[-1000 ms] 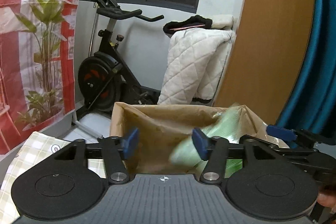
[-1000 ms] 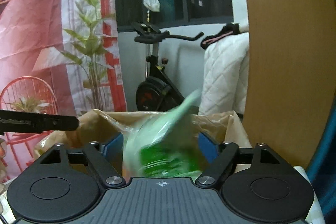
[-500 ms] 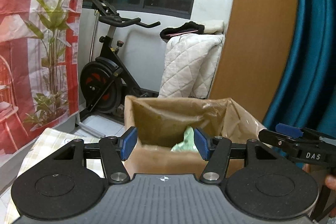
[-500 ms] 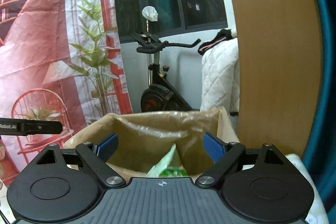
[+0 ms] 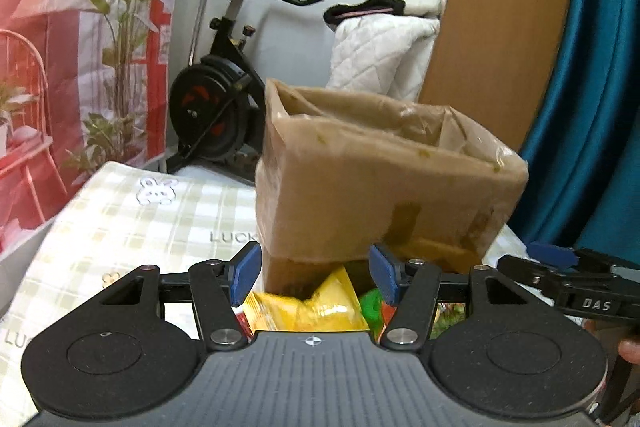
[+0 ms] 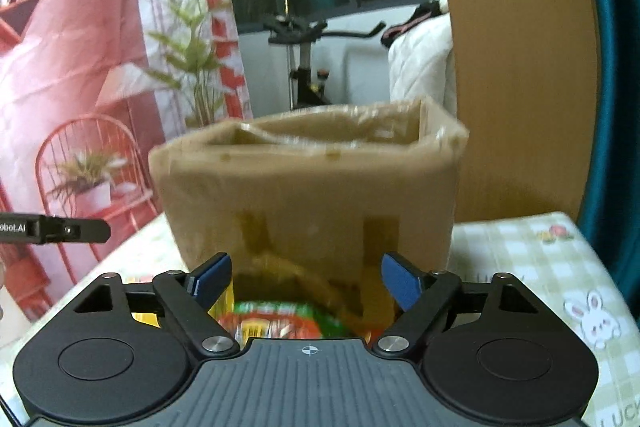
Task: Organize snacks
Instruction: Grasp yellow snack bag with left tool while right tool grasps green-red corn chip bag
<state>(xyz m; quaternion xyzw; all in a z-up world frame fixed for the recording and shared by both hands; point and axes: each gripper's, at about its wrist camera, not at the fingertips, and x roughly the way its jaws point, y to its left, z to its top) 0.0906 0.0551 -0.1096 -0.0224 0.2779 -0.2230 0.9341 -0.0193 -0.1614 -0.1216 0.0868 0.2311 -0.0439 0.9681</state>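
A brown cardboard box (image 5: 384, 179) lined with clear plastic stands on the checked tablecloth; it also shows in the right wrist view (image 6: 308, 191). My left gripper (image 5: 314, 275) is open and empty, low in front of the box, over a yellow snack packet (image 5: 308, 311) and a green packet (image 5: 370, 305). My right gripper (image 6: 306, 281) is open and empty, in front of the box, above a red and green snack packet (image 6: 276, 319). The right gripper also shows at the right edge of the left wrist view (image 5: 576, 285). The inside of the box is hidden.
The checked tablecloth (image 5: 132, 211) spreads left of the box and on the right in the right wrist view (image 6: 536, 259). An exercise bike (image 5: 216, 99), a white quilt (image 5: 380, 55), a wooden panel (image 5: 500, 27) and a teal curtain (image 5: 592, 107) stand behind.
The green packet dropped from my right gripper into the box. Both grippers then pulled back and down, so the box front and loose packets on the table come into view.
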